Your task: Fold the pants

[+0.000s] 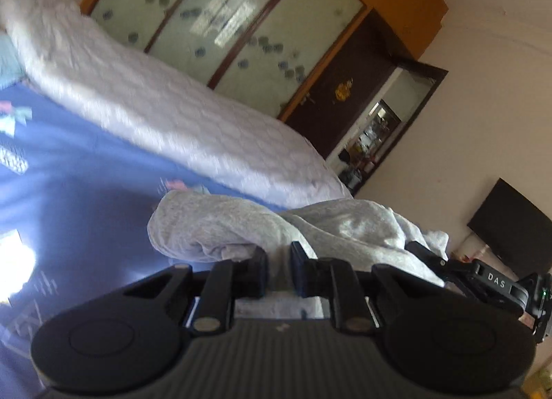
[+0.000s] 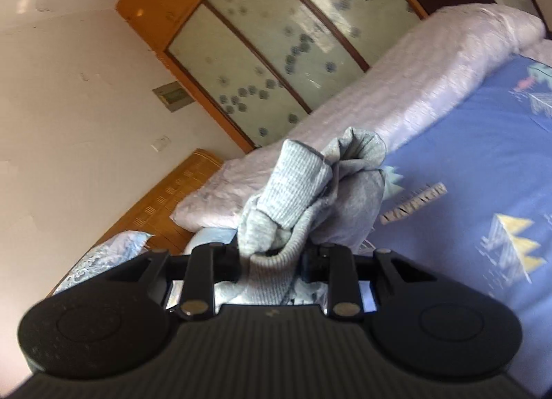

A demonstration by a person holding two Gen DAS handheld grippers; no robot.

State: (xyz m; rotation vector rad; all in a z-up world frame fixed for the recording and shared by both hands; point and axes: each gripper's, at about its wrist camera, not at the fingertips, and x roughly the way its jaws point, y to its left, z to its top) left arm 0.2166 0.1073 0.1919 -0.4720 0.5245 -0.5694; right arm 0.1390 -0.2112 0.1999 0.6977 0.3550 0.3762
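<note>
The grey pants [image 1: 262, 226] are bunched up and held off the blue patterned bed sheet [image 1: 86, 171]. My left gripper [image 1: 278, 269] is shut on a fold of the grey fabric that runs between its fingers. The right gripper's body [image 1: 490, 281] shows at the right of the left wrist view, next to the same cloth. In the right wrist view my right gripper [image 2: 272, 257] is shut on the pants [image 2: 310, 188] at a ribbed cuff or waistband, which bulges up in front of the fingers. The rest of the pants is hidden.
A rolled lilac quilt [image 1: 145, 99] lies along the far side of the bed, in front of a wardrobe with frosted sliding doors [image 1: 241, 30]. A dark TV [image 1: 510, 226] hangs on the wall. A wooden headboard [image 2: 172, 199] and a pillow [image 2: 103, 261] are at the bed's end.
</note>
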